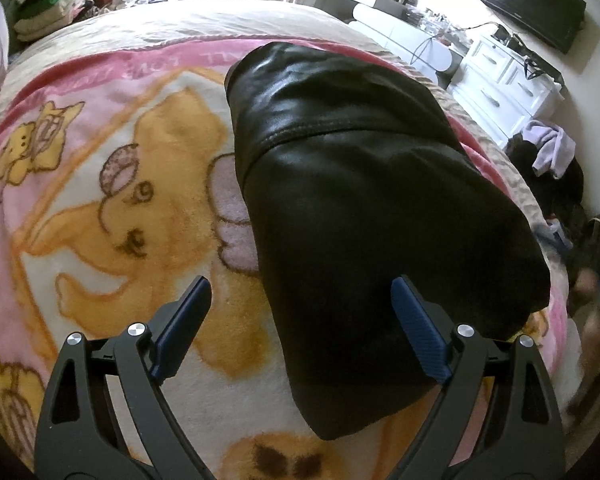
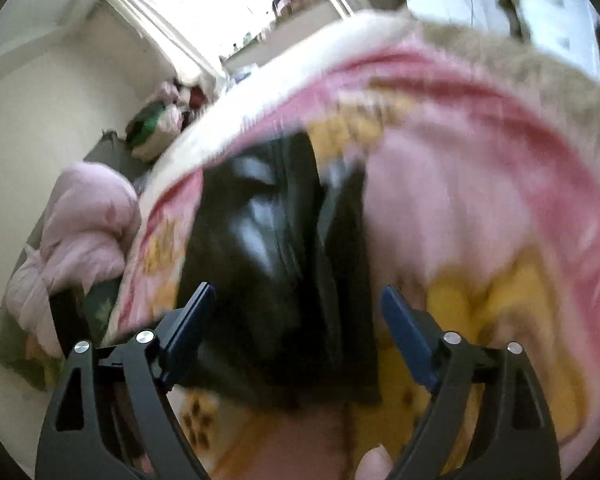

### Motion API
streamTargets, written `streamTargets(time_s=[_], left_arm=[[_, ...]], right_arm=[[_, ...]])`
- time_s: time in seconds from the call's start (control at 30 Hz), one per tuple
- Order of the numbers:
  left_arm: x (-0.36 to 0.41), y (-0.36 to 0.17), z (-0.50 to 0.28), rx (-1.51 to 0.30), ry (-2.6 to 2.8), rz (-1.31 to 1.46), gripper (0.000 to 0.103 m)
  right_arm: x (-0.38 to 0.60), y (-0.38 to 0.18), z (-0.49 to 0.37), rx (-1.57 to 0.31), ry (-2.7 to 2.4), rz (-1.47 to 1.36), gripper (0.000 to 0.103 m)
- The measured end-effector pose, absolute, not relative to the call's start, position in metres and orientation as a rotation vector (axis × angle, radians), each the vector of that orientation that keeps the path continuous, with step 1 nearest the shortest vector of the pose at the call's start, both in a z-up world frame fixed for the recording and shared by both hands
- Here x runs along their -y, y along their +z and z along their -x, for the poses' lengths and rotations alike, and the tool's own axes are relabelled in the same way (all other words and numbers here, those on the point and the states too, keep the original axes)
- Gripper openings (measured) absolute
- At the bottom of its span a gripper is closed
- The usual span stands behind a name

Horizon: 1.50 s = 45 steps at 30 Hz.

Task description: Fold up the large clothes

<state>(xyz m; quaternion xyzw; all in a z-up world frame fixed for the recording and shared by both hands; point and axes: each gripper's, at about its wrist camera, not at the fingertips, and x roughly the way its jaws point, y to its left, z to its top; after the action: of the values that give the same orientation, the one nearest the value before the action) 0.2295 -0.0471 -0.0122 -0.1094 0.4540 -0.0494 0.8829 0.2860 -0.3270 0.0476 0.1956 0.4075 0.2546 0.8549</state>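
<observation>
A black leather garment (image 1: 352, 200) lies folded into a long block on a pink cartoon blanket (image 1: 100, 200) that covers the bed. My left gripper (image 1: 302, 288) hovers above the garment's near end, open, with nothing pinched between its blue pads. In the blurred right wrist view the same black garment (image 2: 276, 248) lies on the blanket (image 2: 460, 200). My right gripper (image 2: 298, 296) stands open over its near edge, and its pads press on nothing.
White drawers (image 1: 504, 80) and a dark screen (image 1: 532, 0) stand at the right of the bed. Clothes are piled on the floor (image 1: 548, 152) and at the far left corner (image 1: 48, 8). A pink quilt (image 2: 80, 232) is bunched beside the bed.
</observation>
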Motion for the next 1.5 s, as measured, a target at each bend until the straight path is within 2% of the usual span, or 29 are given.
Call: streamTargets(time_s=[0.17,0.27,0.3,0.33,0.37,0.4,0.57,0.67,0.83,0.9,1.03,1.07,1.1,1.13,1.17,1.2,1.43,1.47,1.5], left_arm=[[0.052,-0.01,-0.226,-0.94,-0.1,0.201,0.085],[0.053,-0.009,-0.226,-0.942,-0.099,0.187,0.085],[0.054,-0.009,-0.226,-0.943,-0.099,0.184,0.085],[0.054,-0.009,-0.226,-0.942,-0.1,0.18,0.085],[0.054,-0.008,-0.226,-0.941,-0.097,0.175,0.085],[0.054,-0.008,-0.226,-0.94,-0.092,0.17,0.085],[0.05,-0.005,-0.225,-0.923,-0.115,0.198,0.085],[0.053,-0.008,-0.226,-0.938,-0.133,0.234,0.085],[0.059,-0.014,-0.228,-0.958,-0.161,0.26,0.085],[0.061,-0.016,-0.23,-0.967,-0.155,0.257,0.092],[0.066,-0.018,-0.231,-0.963,-0.142,0.23,0.093],[0.067,-0.019,-0.231,-0.961,-0.142,0.224,0.093],[0.067,-0.019,-0.23,-0.961,-0.142,0.224,0.093],[0.066,-0.019,-0.23,-0.958,-0.14,0.225,0.093],[0.065,-0.02,-0.23,-0.954,-0.137,0.225,0.093],[0.064,-0.019,-0.23,-0.951,-0.133,0.226,0.093],[0.065,-0.017,-0.225,-0.941,-0.13,0.205,0.093],[0.065,-0.017,-0.224,-0.94,-0.128,0.203,0.093],[0.066,-0.017,-0.223,-0.939,-0.127,0.204,0.093]], right_arm=[[0.269,0.056,-0.36,-0.907,0.527,-0.253,0.084],[0.244,0.028,-0.393,-0.993,0.449,-0.189,0.076],[0.238,0.019,-0.397,-1.023,0.452,-0.187,0.052],[0.238,0.015,-0.398,-1.027,0.467,-0.197,0.038],[0.241,0.017,-0.394,-1.01,0.502,-0.228,0.017],[0.245,0.023,-0.389,-0.979,0.534,-0.256,0.015],[0.291,0.042,-0.371,-0.903,0.607,-0.474,0.014],[0.297,0.031,-0.371,-0.921,0.53,-0.367,0.014],[0.305,-0.001,-0.377,-0.959,0.484,-0.365,0.015],[0.3,-0.01,-0.379,-0.955,0.46,-0.323,0.018],[0.288,-0.022,-0.371,-0.927,0.423,-0.236,0.024],[0.288,-0.018,-0.368,-0.915,0.429,-0.229,0.026],[0.292,-0.012,-0.364,-0.906,0.436,-0.24,0.032],[0.3,-0.005,-0.357,-0.898,0.444,-0.268,0.042],[0.306,0.001,-0.35,-0.885,0.454,-0.287,0.06],[0.31,0.008,-0.342,-0.862,0.469,-0.295,0.063],[0.322,0.026,-0.26,-0.806,0.491,-0.179,0.063],[0.322,0.024,-0.252,-0.808,0.491,-0.167,0.059],[0.321,0.019,-0.243,-0.815,0.491,-0.152,0.042]])
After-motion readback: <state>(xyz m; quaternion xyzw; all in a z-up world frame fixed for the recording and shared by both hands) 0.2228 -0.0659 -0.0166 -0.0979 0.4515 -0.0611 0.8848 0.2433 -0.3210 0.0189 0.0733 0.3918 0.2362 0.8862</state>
